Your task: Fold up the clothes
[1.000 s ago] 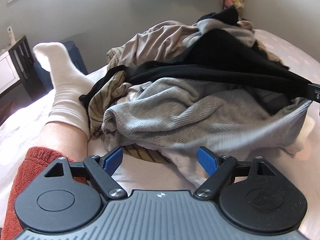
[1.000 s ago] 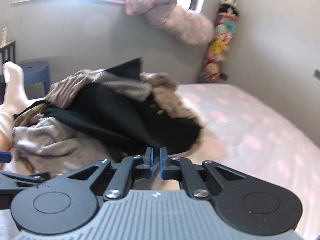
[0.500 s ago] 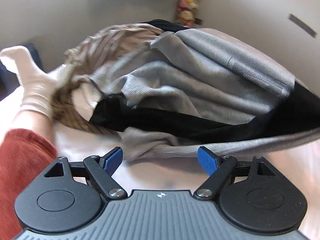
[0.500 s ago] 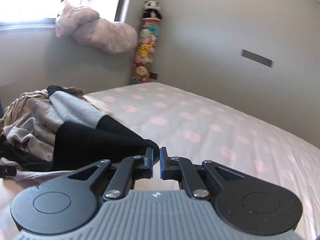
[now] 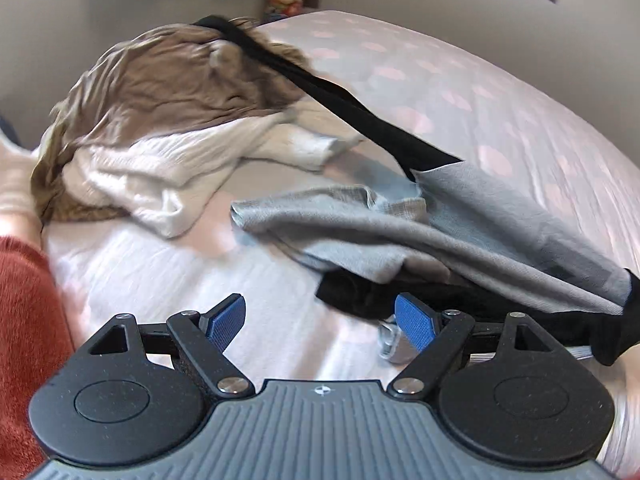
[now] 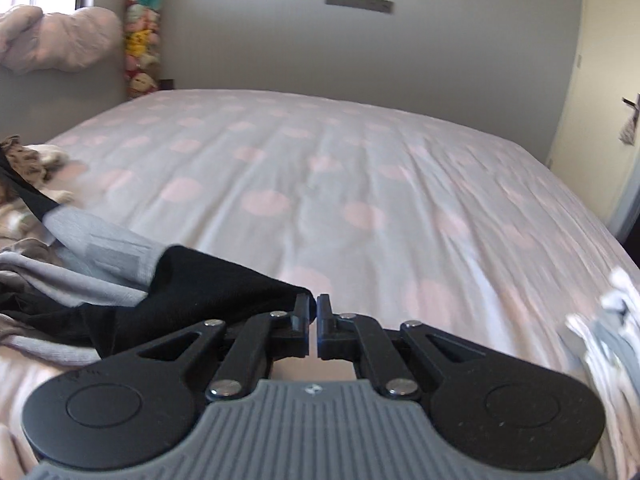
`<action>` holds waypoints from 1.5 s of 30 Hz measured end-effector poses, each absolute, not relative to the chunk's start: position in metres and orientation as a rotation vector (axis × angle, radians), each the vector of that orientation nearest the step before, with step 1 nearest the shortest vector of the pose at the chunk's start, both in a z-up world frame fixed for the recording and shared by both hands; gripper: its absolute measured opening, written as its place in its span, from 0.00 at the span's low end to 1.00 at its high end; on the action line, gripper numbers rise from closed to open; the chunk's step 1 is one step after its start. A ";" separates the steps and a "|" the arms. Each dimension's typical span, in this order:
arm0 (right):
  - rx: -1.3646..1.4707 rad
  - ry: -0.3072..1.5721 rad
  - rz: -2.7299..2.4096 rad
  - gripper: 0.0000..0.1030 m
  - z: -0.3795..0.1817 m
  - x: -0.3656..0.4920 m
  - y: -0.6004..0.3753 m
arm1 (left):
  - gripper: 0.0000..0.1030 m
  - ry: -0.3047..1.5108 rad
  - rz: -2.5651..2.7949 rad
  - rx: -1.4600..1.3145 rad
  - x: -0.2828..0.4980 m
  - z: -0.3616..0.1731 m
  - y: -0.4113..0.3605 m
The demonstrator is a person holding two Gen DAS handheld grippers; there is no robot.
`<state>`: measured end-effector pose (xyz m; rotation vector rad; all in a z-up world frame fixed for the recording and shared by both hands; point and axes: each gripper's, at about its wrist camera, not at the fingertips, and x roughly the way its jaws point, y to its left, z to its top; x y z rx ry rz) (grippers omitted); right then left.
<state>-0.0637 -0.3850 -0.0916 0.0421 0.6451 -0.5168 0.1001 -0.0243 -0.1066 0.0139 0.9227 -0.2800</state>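
Right hand-held gripper (image 6: 312, 314): fingers pinched together on black garment (image 6: 208, 292), trailing left across bed (image 6: 360, 184) with grey garment (image 5: 460, 224) draped over it. Left hand-held gripper (image 5: 320, 320): fingers apart, empty, near black hem. Advice: shake grey piece off, then spread black flat on open bedsheet, clear of clothes pile (image 5: 168, 96).

Striped cloth (image 6: 608, 344) blurred, cut off at right wrist view's edge.

A home bedroom: a bed (image 6: 360, 184) with a pink-dotted sheet fills the view, stuffed toys (image 6: 142, 36) stacked in the corner beyond it, a door (image 6: 612, 92) to its right.
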 end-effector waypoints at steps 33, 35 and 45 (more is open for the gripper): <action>0.337 0.853 -0.301 0.40 -0.144 0.026 -0.464 | 0.74 0.832 -0.789 0.736 0.217 -0.167 -0.269; 0.344 0.868 -0.296 0.43 -0.153 0.033 -0.469 | 0.74 0.828 -0.810 0.793 0.215 -0.178 -0.265; 0.322 0.890 -0.257 0.36 -0.172 0.030 -0.470 | 0.67 0.946 -0.776 0.612 0.224 -0.190 -0.233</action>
